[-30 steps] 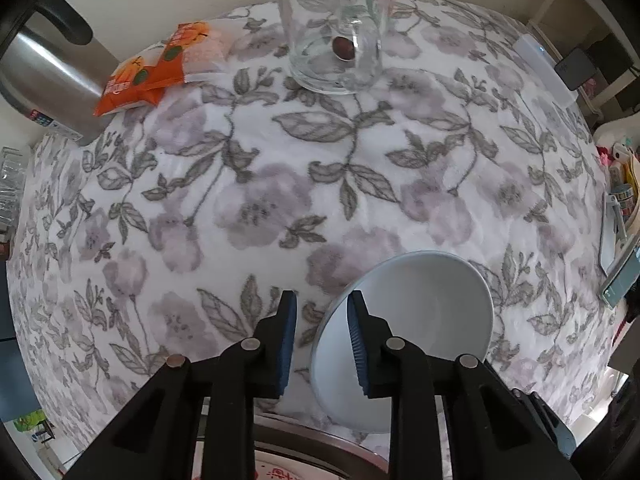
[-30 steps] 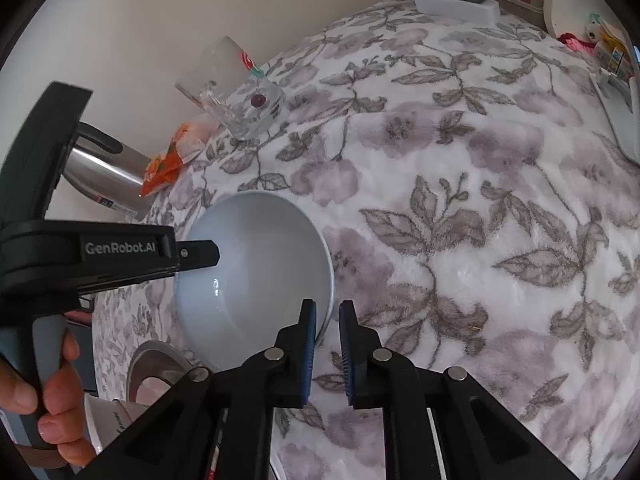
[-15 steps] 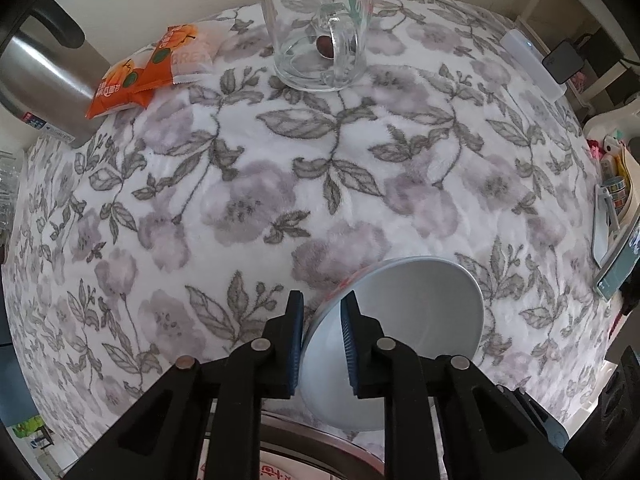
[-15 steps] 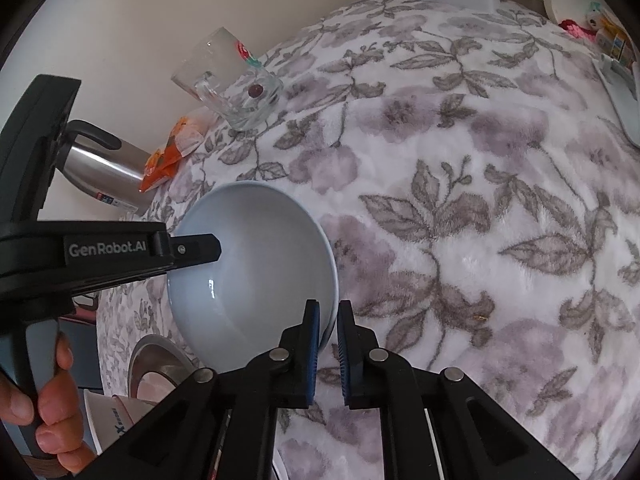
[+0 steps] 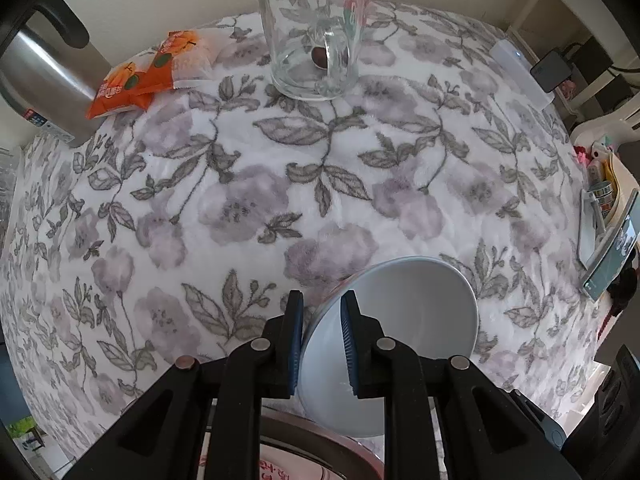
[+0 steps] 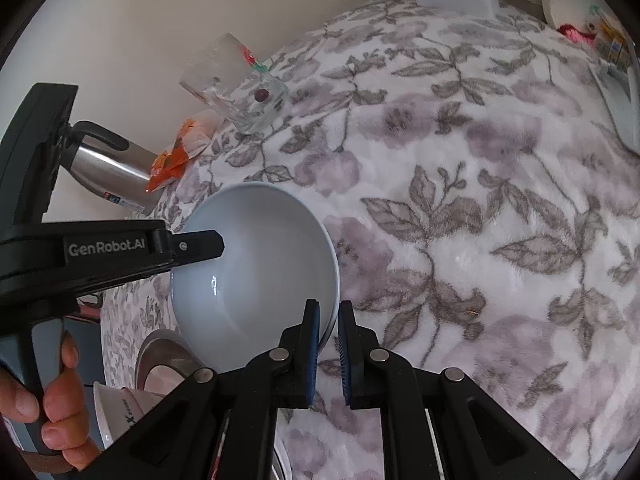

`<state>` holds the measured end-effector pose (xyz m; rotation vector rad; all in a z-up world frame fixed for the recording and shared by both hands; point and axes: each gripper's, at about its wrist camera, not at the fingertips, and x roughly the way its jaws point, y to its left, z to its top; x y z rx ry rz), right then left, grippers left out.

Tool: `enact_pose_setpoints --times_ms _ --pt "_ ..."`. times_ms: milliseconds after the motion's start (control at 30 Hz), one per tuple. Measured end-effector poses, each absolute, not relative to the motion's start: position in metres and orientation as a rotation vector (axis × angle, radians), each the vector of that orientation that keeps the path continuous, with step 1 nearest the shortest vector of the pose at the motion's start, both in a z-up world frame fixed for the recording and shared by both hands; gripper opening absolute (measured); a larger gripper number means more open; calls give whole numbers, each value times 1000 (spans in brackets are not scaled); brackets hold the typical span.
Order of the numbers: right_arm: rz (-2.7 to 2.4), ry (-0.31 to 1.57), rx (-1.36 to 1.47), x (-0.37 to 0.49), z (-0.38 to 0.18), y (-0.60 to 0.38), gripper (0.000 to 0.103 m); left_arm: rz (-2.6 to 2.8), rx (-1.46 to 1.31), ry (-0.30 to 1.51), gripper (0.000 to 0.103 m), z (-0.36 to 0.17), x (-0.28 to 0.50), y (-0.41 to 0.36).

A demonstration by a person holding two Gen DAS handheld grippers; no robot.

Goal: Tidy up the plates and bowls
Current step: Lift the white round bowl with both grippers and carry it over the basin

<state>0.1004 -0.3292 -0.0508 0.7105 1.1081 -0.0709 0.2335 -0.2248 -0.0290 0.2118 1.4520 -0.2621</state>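
Observation:
A white bowl (image 5: 404, 320) is held tilted above the floral tablecloth, with both grippers on its rim. My left gripper (image 5: 320, 340) is shut on the bowl's left rim, one finger inside and one outside. My right gripper (image 6: 329, 344) is shut on the bowl (image 6: 260, 272) at its near right rim. In the right wrist view the left gripper (image 6: 192, 246) reaches in from the left. A metal-rimmed dish (image 6: 160, 354) and a white cup (image 6: 120, 412) lie below the bowl at the table's near edge.
A glass mug (image 5: 316, 36) stands at the far side, with an orange snack packet (image 5: 148, 72) and a steel kettle (image 5: 40, 80) to its left. A white box (image 5: 520, 72) and a phone (image 5: 612, 256) lie along the right edge.
My left gripper has closed onto the bowl's rim. The bowl has tilted and lifted a little. My right gripper has kept its hold.

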Motion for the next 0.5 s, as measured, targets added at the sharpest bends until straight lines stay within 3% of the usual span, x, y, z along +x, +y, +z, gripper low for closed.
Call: enact_pose_setpoints --times_ms 500 --pt "-40 1037 657 92 -6 -326 10 -318 109 1361 19 19 220 -206"
